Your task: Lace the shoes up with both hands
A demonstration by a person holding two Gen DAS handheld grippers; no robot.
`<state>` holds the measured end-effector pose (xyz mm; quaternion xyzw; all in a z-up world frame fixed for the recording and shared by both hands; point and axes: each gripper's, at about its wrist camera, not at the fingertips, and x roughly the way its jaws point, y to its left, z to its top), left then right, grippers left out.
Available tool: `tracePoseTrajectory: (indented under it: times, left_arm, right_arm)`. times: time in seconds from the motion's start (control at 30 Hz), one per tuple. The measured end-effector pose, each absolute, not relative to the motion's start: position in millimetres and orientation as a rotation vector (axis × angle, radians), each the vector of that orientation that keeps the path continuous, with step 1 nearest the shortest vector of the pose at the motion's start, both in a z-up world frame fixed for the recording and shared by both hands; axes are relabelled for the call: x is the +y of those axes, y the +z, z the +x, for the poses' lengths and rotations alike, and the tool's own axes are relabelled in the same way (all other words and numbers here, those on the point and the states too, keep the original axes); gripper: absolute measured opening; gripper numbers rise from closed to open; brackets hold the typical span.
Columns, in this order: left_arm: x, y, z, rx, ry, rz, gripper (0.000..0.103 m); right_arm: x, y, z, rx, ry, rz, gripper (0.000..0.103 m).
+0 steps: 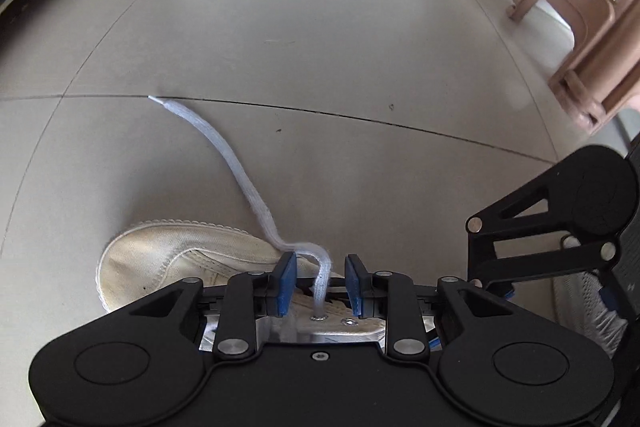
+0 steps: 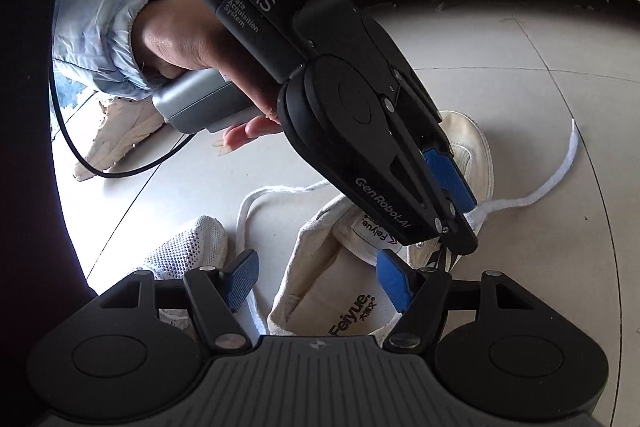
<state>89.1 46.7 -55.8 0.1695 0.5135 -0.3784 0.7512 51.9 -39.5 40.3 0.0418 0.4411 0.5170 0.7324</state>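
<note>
left gripper (image 1: 320, 283), stamped "DAS Data Acquisition System" and "GenRobot.AI", has its blue pads a bit apart either side of the white lace (image 1: 256, 195) without pinching it, above the cream "Feiyue" shoe (image 1: 160, 255) on the floor (image 1: 320, 27), while the right gripper (image 2: 316, 279) gapes wide, empty, over its heel

Daylit and even overall. Brightest at the top right of the left wrist view, where a tan plastic stool (image 1: 580, 11) smears with motion blur against blown-out white. Soft, faint shadows only on the tiled floor (image 1: 280, 27). Strong fisheye bending throughout: tile seams curved, corners swallowed in black. Glare behind a pale blue sleeve (image 2: 100, 27) in the right wrist view; heavy dark vignette down its left edge. Sharp at centre, softer toward the rims.
</note>
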Motion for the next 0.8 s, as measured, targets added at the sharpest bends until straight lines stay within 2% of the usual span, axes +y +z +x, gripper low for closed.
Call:
tracePoseTrajectory:
  times: [0.03,0.23,0.37,0.63,0.7,0.8]
  left_arm:
    - [47.5,-55.5,89.3,1.11,-0.828,0.367,0.0]
    - [46.0,-53.5,108.0,1.054,-0.851,0.303,0.0]
    - [51.3,-54.0,152.2,1.022,-0.85,0.192,0.0]
    - [38.2,-57.9,182.0,0.956,-0.871,0.268,0.0]
    - [39.4,-54.9,181.2,0.95,-0.854,0.254,0.007]
    - [53.6,-39.5,172.7,0.914,-0.812,0.235,0.041]
  right_arm:
    - [-38.6,40.4,51.4,0.969,1.142,0.089,0.07]
    - [-33.5,40.5,49.4,0.958,1.166,0.074,0.071]
    - [-32.6,38.2,54.7,0.958,1.146,0.086,0.071]
    - [-30.9,34.7,52.8,0.979,1.128,0.07,0.072]
    - [-30.2,34.5,52.5,0.98,1.125,0.066,0.072]
    - [-43.3,39.0,54.4,0.972,1.106,0.086,0.072]
